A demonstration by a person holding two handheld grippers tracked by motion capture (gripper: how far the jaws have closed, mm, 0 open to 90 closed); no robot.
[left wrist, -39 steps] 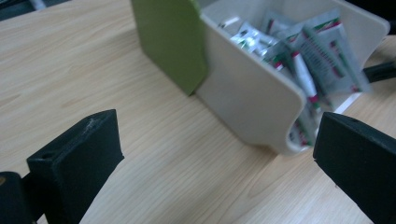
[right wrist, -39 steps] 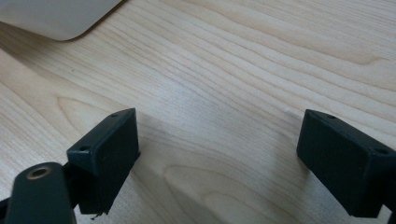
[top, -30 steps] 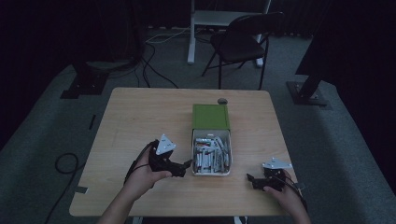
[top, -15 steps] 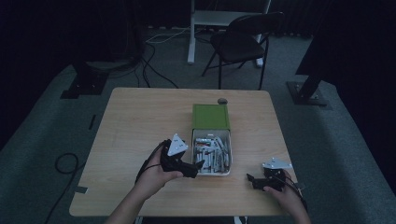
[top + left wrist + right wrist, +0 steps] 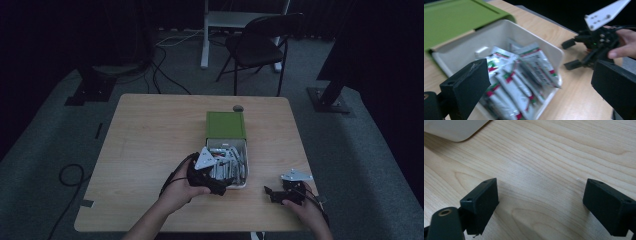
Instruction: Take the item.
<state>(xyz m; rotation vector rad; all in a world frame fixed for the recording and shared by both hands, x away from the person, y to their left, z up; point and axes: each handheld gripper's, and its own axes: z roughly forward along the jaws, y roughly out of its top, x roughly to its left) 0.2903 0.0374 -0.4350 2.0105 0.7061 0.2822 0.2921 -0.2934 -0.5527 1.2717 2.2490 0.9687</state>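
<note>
Whereas half a second ago the left gripper point(image 5: 216, 186) hung off the near-left corner of the white tray point(image 5: 243, 150), it has now slid toward three o'clock and sits over that tray's near end, its grey three-cornered plate above the sachets point(image 5: 227, 167). The right gripper point(image 5: 272, 193) has not moved; it rests low on the wooden table point(image 5: 150, 135) at about four o'clock from the tray, well apart from it.

In the left gripper view the left gripper point(image 5: 541, 87) has its jaws spread wide with nothing clamped; the red, green and white sachets point(image 5: 524, 77) lie in a loose heap in the tray point(image 5: 461, 50), between and just beyond the two jaws, not touched by either as far as the blur allows. The green lid point(image 5: 454, 22) half covers the tray's far end at eleven o'clock.

That view also shows the right gripper point(image 5: 571, 53) at two o'clock, jaws parted, held by a hand point(image 5: 624, 47), which the high view renders too small and dark to judge.

In the right gripper view the right gripper point(image 5: 541, 202) stands wide open over bare wood grain, with a rounded corner of the tray point(image 5: 454, 130) at eleven o'clock.

The high view alone takes in the small dark round object point(image 5: 238, 108) past the lid point(image 5: 226, 125) and the folding chair point(image 5: 260, 45) beyond the table.
</note>
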